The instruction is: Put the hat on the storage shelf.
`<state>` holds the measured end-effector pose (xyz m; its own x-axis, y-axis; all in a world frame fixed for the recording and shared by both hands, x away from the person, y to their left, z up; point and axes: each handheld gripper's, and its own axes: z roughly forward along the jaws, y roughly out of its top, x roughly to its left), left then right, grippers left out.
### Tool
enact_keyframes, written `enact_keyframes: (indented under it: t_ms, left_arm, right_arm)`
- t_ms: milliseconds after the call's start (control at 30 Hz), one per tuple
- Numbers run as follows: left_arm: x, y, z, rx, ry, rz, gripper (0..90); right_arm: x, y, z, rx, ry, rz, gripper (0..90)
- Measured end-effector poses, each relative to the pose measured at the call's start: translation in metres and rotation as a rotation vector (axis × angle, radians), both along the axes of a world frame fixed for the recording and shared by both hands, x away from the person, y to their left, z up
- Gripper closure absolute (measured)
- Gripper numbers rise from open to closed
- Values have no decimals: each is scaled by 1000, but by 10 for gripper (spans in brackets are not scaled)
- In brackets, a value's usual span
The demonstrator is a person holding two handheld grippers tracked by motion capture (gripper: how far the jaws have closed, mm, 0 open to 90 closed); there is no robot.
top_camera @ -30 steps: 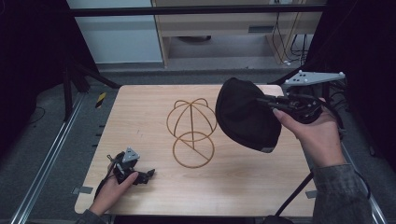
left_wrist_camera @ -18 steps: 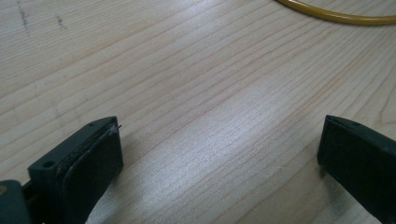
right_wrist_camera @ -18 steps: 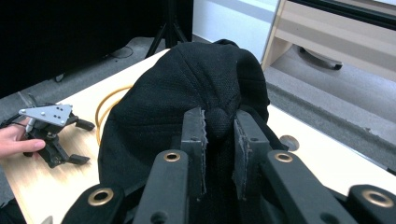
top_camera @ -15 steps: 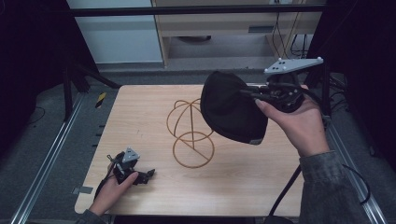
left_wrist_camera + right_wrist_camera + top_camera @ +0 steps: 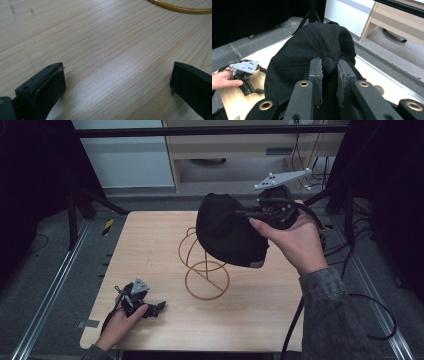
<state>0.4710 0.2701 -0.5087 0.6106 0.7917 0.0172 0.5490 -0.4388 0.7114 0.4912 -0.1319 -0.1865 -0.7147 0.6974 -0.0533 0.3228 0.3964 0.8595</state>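
A black cap (image 5: 227, 230) hangs in the air over the upper right part of a gold wire stand (image 5: 205, 265), which rests mid-table. My right gripper (image 5: 252, 213) is shut on the cap's crown. In the right gripper view the two jaws pinch the cap (image 5: 312, 52) at its top button, my right gripper (image 5: 329, 66) pointing toward the table's left side. My left gripper (image 5: 159, 307) rests on the table near the front left corner, held by a hand, its jaws wide apart. The left gripper (image 5: 117, 80) has only bare wood between its jaws, with the stand's ring (image 5: 180, 8) beyond.
The wooden table (image 5: 150, 245) is bordered by metal rails (image 5: 55, 290) on the left and right. A cable (image 5: 370, 300) trails off the right gripper past the table's right edge. A cabinet (image 5: 240, 145) stands behind the table.
My right gripper has carried the cap leftward and up, from the table's right side to over the wire stand. The left gripper has stayed where it was.
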Motion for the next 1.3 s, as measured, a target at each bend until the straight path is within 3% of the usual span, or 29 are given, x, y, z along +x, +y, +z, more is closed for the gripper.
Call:
enact_keyframes:
  t_ms: [333, 700, 1300]
  left_arm:
    - [0, 0, 0, 2, -2, -1, 0]
    - [0, 0, 0, 2, 1, -6, 0]
    - [0, 0, 0, 2, 1, -8, 0]
  right_arm:
    - [14, 31, 1, -37, 22, 48, 765]
    - [30, 67, -15, -93, 55, 91, 765]
    - [40, 88, -37, -141, 107, 113, 756]
